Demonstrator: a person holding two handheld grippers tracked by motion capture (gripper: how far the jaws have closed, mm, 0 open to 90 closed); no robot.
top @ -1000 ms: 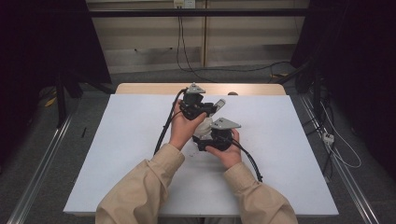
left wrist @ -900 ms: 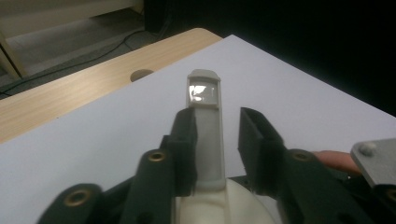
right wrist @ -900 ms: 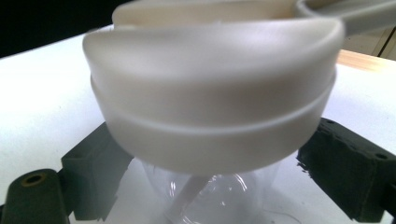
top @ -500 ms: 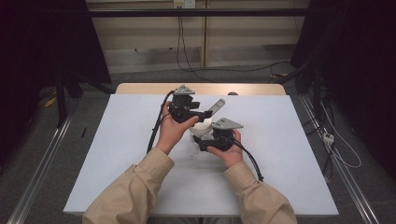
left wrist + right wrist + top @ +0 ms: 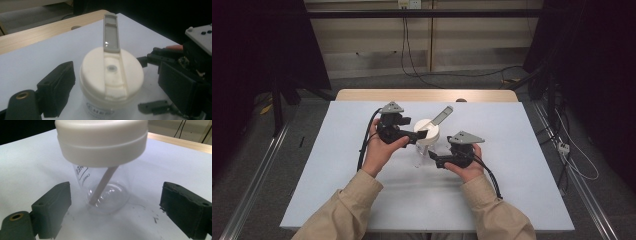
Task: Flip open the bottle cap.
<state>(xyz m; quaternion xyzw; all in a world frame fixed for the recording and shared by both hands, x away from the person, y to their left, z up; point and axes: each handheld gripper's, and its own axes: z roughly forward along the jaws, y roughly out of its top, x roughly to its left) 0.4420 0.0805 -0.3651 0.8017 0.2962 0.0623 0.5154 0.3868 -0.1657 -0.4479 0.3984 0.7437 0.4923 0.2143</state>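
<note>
Dark curtains hem a white desk (image 5: 337, 190), where a clear plastic cup (image 5: 105, 192) with a smooth white lid (image 5: 111, 75) and a flat grey flip-up tab (image 5: 111, 32) stands near the middle. The left gripper (image 5: 117, 90) has just been opening, its jaws now wide on either side of the lid without touching. The right gripper (image 5: 117, 207) is open too, its jaws apart from the cup's base. Judging by this, the lid is freshly released; next comes a firm regrip.
</note>
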